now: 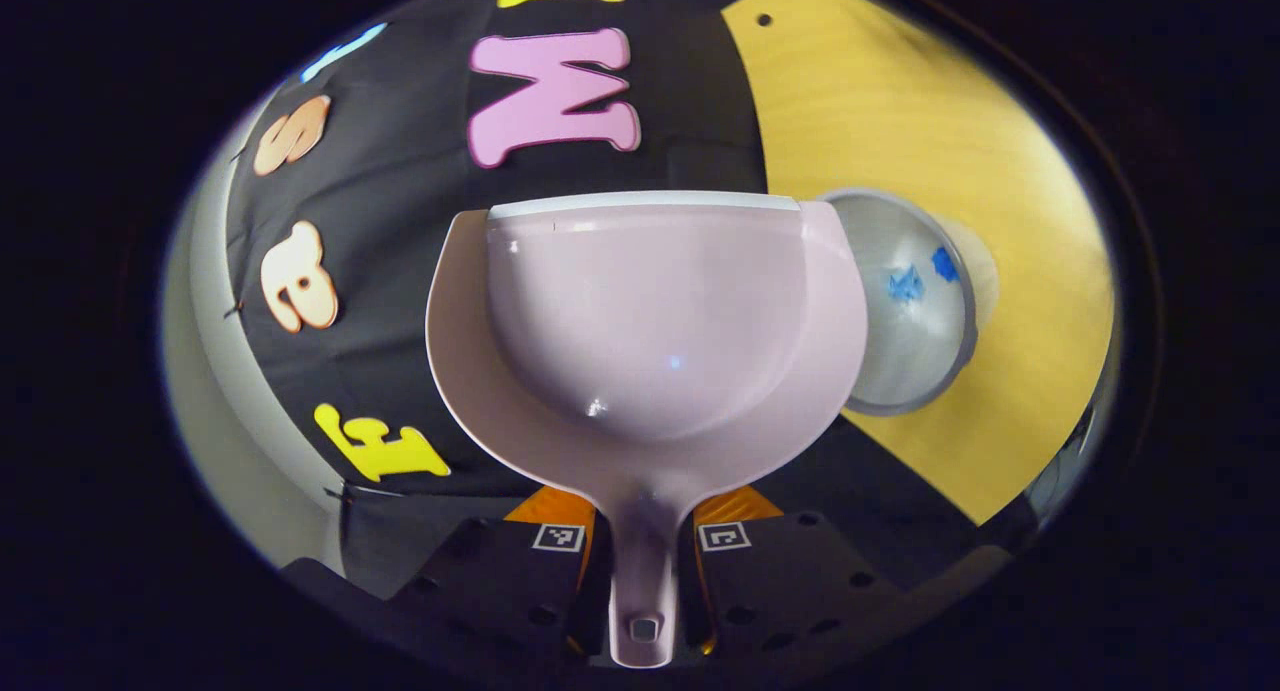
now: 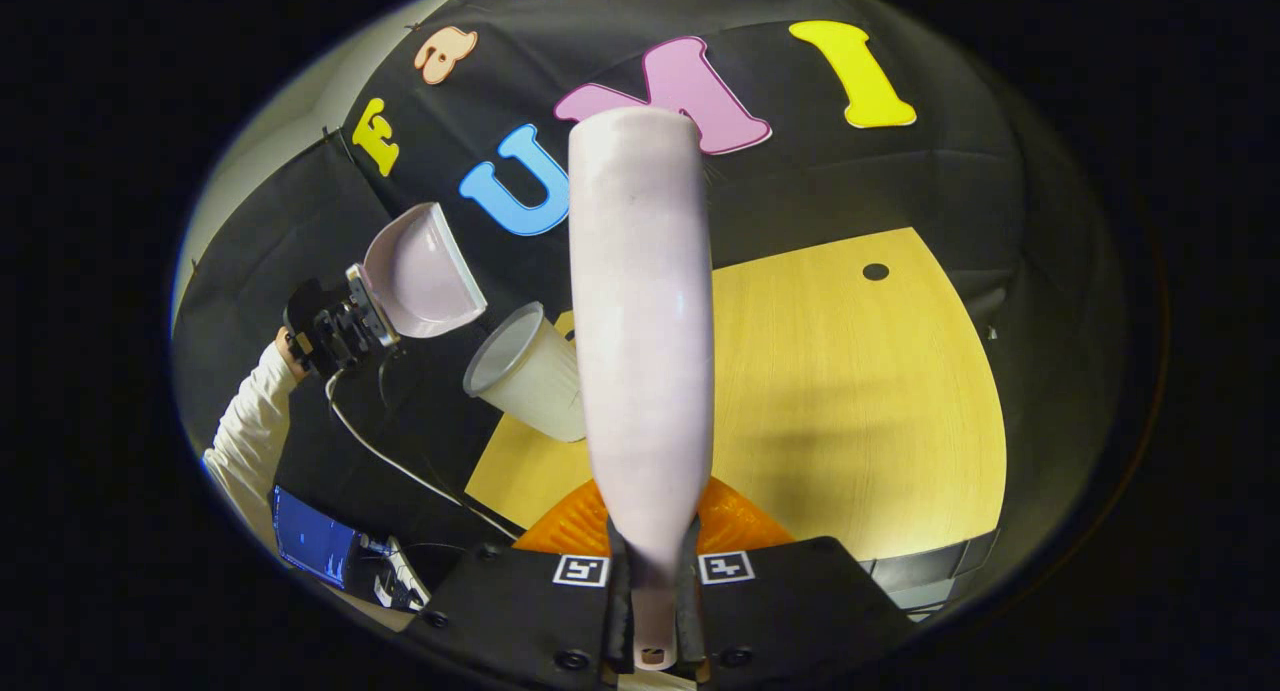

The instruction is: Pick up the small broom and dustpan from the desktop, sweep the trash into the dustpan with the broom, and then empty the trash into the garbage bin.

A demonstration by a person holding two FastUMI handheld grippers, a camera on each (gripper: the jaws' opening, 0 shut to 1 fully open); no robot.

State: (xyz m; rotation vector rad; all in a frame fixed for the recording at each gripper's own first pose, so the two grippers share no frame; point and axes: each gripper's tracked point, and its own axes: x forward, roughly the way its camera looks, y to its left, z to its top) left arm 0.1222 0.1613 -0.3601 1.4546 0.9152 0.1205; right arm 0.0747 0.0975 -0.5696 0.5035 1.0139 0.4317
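A pale pink dustpan [image 1: 650, 331] fills the middle of the left gripper view, raised off the table, and my left gripper [image 1: 640, 571] is shut on its handle. Just behind its right rim stands the white garbage bin [image 1: 910, 301] with blue scraps [image 1: 908, 284] inside. In the right gripper view, my right gripper [image 2: 650, 581] is shut on the handle of the pale pink broom [image 2: 645, 321], which points up and away. Farther left there, the left gripper [image 2: 335, 326] holds the dustpan [image 2: 420, 271] just above and left of the bin [image 2: 525, 371].
The yellow wooden table [image 2: 850, 401] has a small dark hole [image 2: 875, 271] near its far edge. A white sleeve [image 2: 245, 421] leads to the left gripper, a cable [image 2: 400, 466] hangs below it, and a lit screen [image 2: 310, 536] sits low at the left.
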